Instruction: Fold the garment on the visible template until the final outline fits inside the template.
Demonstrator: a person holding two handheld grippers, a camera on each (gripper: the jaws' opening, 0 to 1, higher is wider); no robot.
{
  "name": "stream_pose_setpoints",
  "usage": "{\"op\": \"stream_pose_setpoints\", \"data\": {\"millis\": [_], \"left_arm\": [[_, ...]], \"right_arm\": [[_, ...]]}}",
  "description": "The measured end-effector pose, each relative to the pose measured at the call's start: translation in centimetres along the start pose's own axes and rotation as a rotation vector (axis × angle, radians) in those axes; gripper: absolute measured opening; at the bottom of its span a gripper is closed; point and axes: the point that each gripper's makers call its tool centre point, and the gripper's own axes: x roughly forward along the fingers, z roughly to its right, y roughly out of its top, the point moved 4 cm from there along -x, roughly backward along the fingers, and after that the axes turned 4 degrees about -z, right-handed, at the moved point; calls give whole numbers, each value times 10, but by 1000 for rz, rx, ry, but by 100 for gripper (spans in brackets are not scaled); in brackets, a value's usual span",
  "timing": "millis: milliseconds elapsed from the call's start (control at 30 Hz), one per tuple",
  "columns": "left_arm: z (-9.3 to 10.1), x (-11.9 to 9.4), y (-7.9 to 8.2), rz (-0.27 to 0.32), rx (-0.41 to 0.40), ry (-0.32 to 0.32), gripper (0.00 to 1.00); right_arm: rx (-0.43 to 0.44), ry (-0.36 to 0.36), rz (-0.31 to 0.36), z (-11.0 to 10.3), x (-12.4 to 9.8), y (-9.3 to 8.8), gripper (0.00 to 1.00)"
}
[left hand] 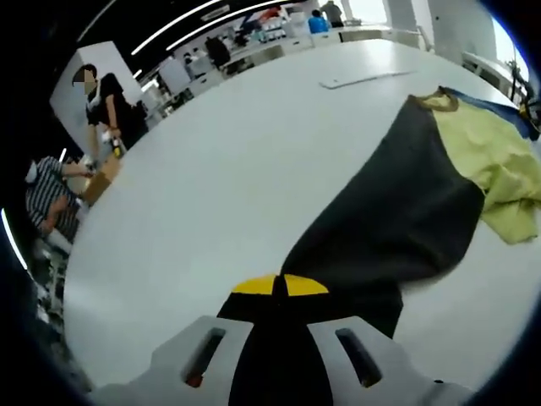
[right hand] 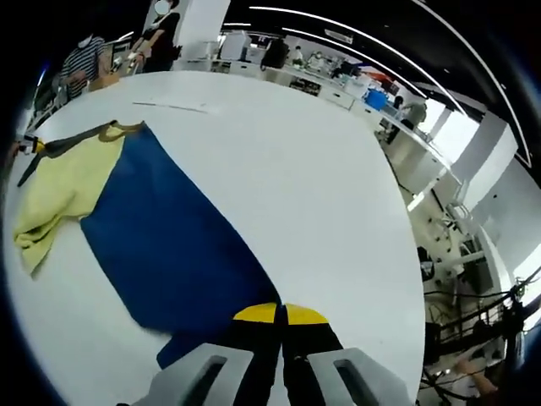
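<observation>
Item: we hold a blue-and-yellow cloth garment (right hand: 161, 241) on the white counter (right hand: 313, 194), left tool (left hand: 280, 288) and right tool (right hand: 280, 315) each pinched on a dark edge. Folding unfinished; template undiscernible.

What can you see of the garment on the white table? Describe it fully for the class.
The garment is soft cloth in dark blue and pale yellow panels with an olive neckband at its far end, looking nearly black in the left gripper view. It lies mostly flat on the white table, the yellow part rumpled. The left gripper and right gripper each pinch a near edge.
</observation>
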Motion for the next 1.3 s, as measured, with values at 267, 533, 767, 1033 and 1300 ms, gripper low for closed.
{"op": "stream_pose_setpoints", "data": {"millis": [267,533,767,1033,1300], "left_arm": [[2,-13,-3,48,-86,-16,10],[18,-32,4,161,-150,-94,37],[41,-49,3,237,-233,-202,55],[78,-69,0,298,-207,-308,75],[115,-86,3,345,-200,-390,87]], "right_arm": [[87,71,73,-14,-12,9,22],[89,199,174,-46,-30,31,51],[92,346,204,-85,-45,38,69],[34,435,192,-125,-54,38,74],[-19,512,204,-163,-62,41,74]]}}
